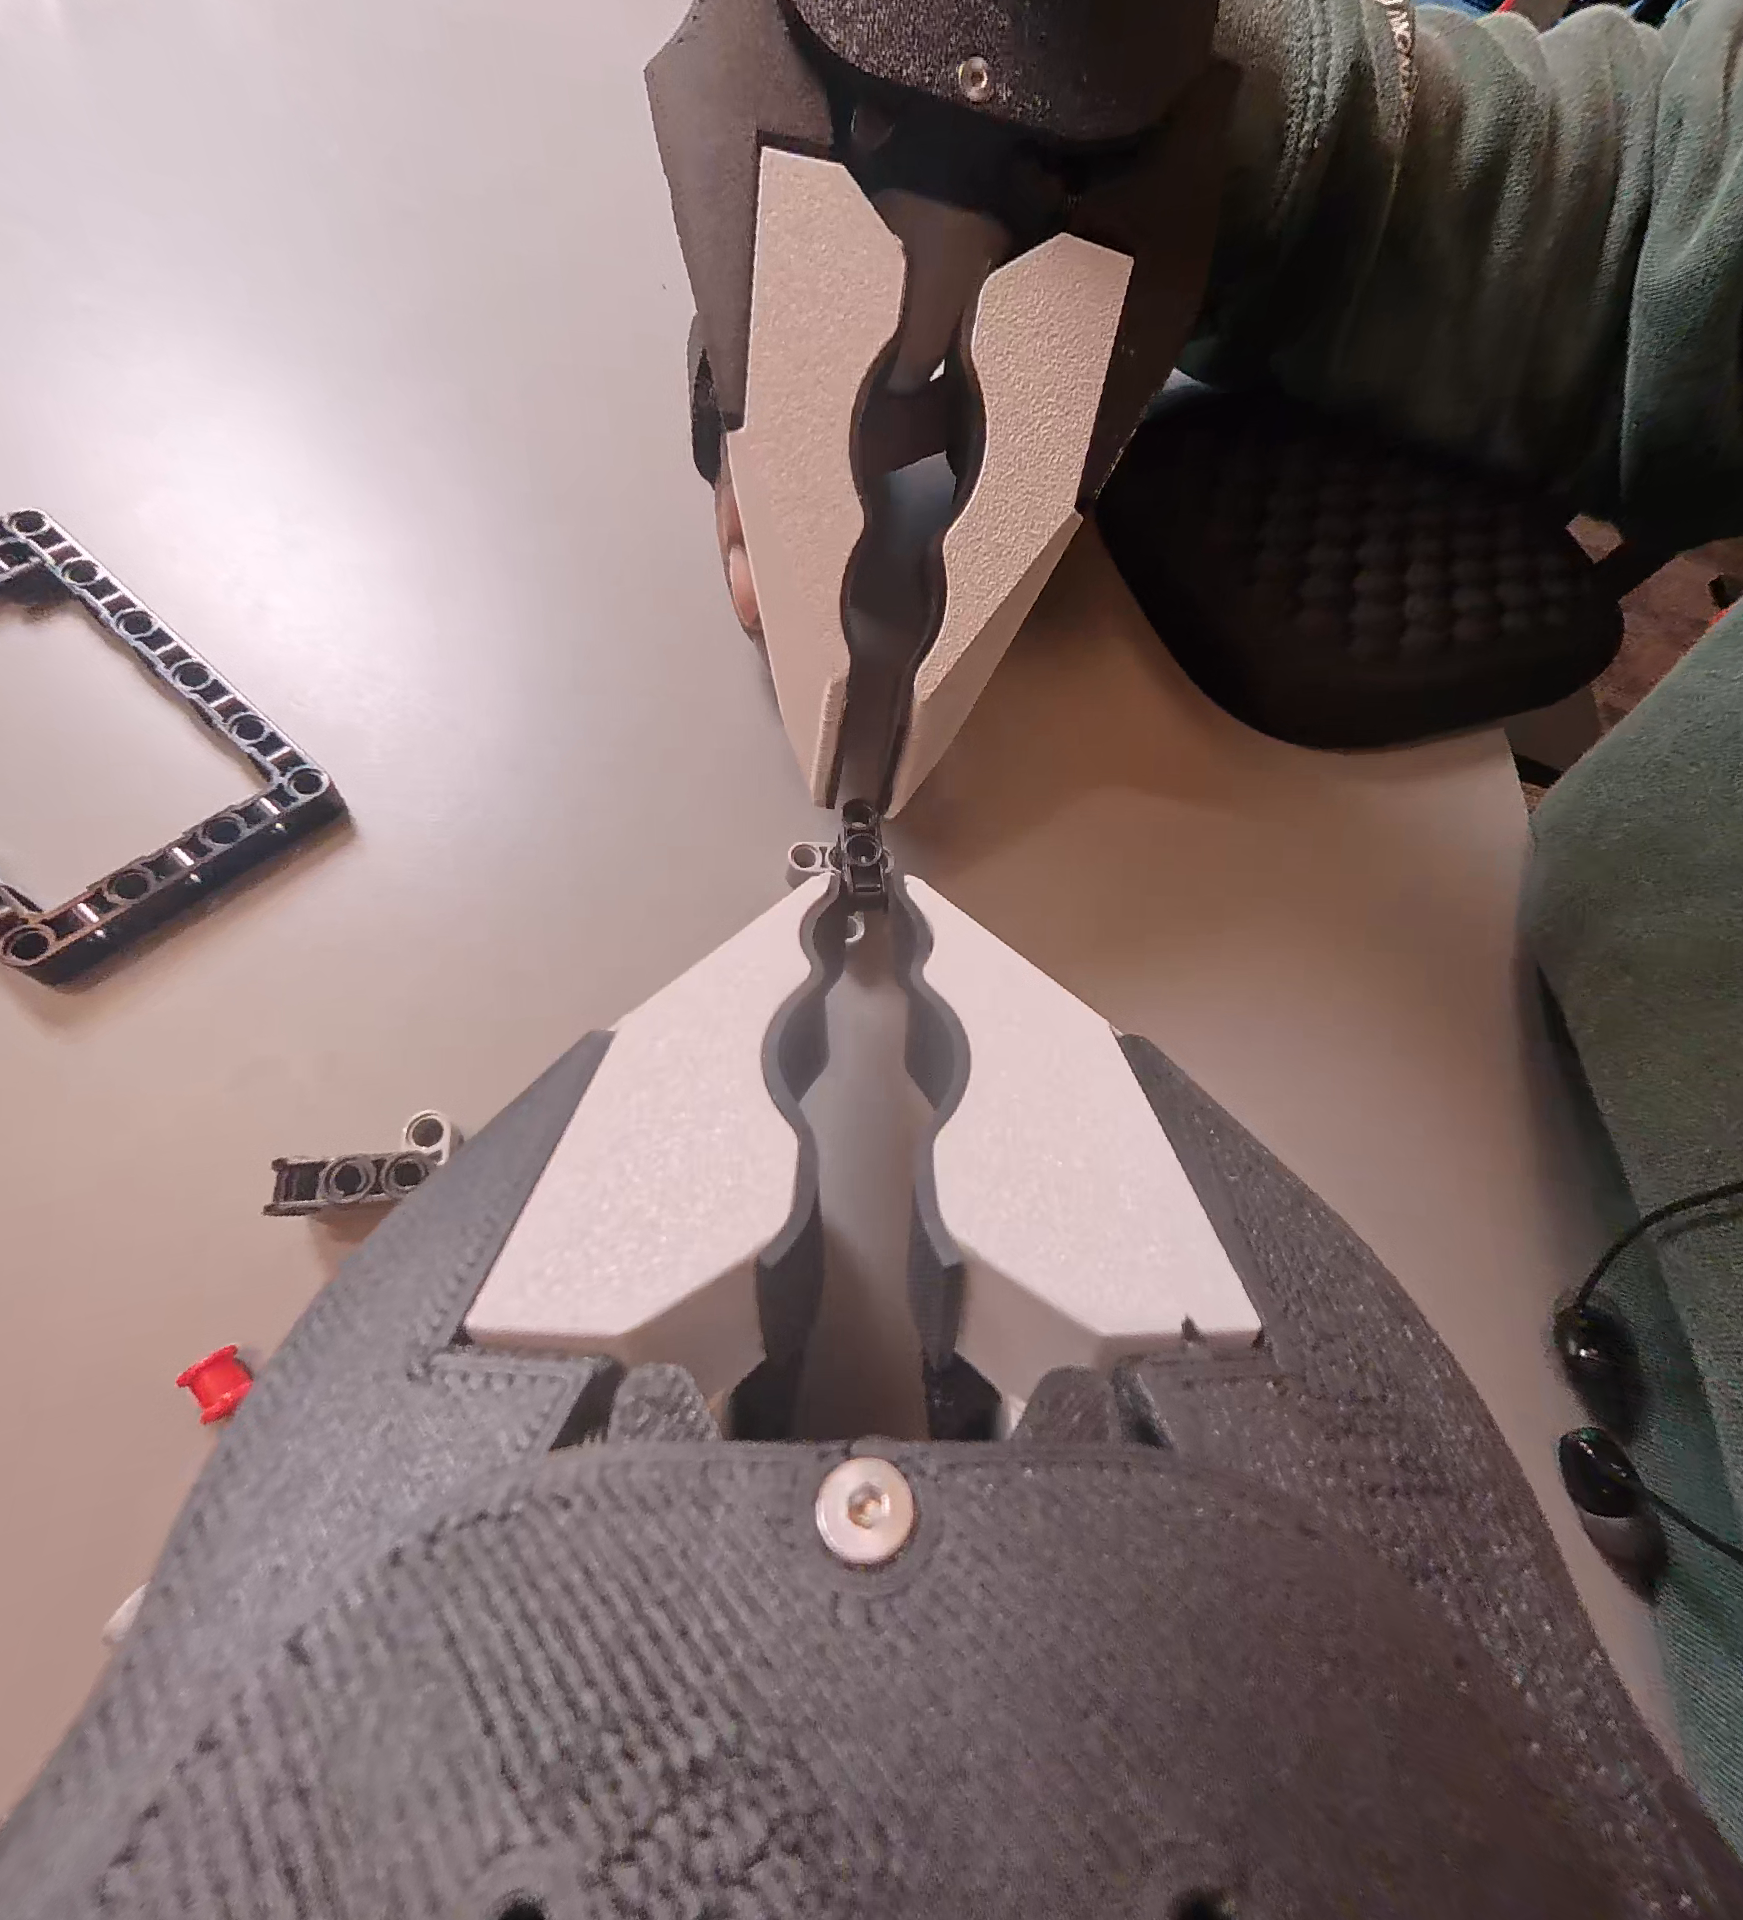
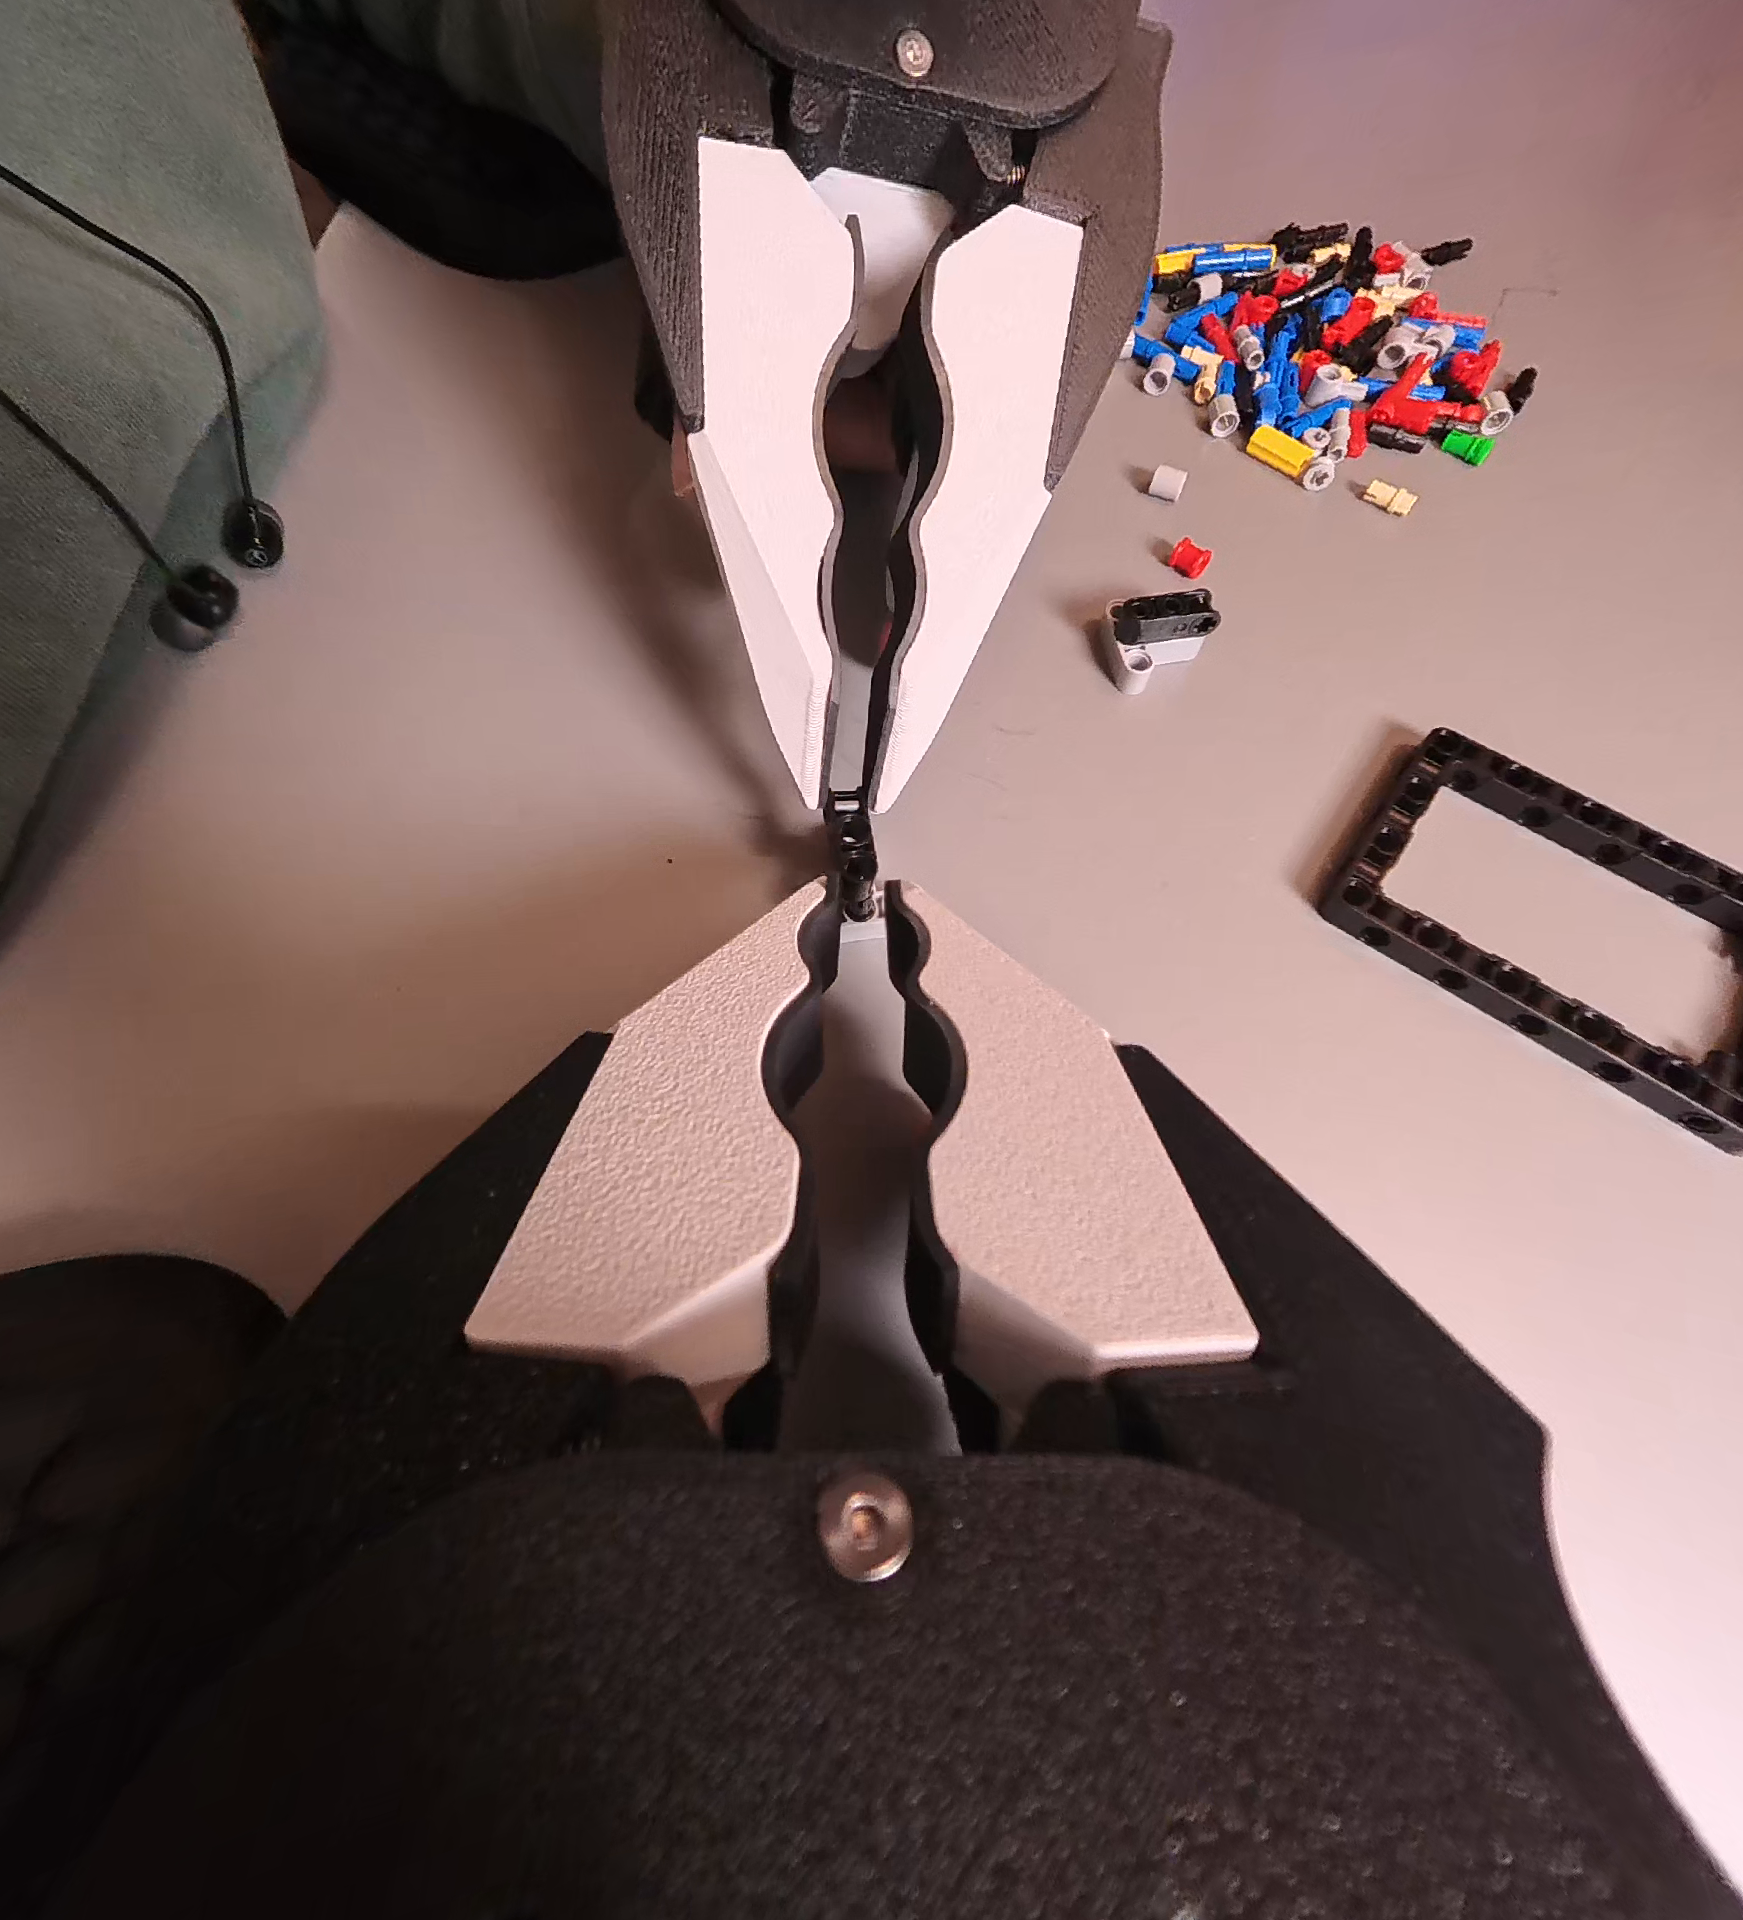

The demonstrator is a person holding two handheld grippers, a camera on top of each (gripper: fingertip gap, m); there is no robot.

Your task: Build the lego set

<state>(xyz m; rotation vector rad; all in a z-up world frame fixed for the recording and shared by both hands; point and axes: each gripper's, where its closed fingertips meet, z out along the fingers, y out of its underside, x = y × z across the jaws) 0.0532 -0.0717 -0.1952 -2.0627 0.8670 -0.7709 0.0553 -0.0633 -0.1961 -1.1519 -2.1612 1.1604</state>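
My left gripper [image 1: 862, 902] and right gripper [image 2: 854, 902] meet tip to tip above the table [image 1: 327, 312]. Between them is a small black connector [image 1: 862, 857] with a round hole, and a tiny grey piece [image 1: 805, 855] sticks out at its side. The left gripper is shut on the connector's near end. The right gripper [image 1: 854, 802] is shut on a thin black pin end [image 2: 856, 906] that joins the connector [image 2: 849, 831]. In the right wrist view the left gripper [image 2: 846, 802] comes down from the top.
A black rectangular frame [image 1: 119, 748] [image 2: 1573, 935] lies flat on the table. Near it are a black and grey bracket [image 1: 358, 1174] [image 2: 1158, 634], a red bush [image 1: 212, 1382] [image 2: 1191, 556] and a pile of several coloured pins [image 2: 1334, 343]. A green sleeve [image 1: 1677, 935] and earphone cord [image 2: 212, 582] border the table edge. My two grippers' fingertips are within a few centimetres of each other. The red bush [image 1: 212, 1382] is about 12 centimeters from both grippers' fingertips. My right wrist view [image 2: 1193, 556] looks at it from another angle.
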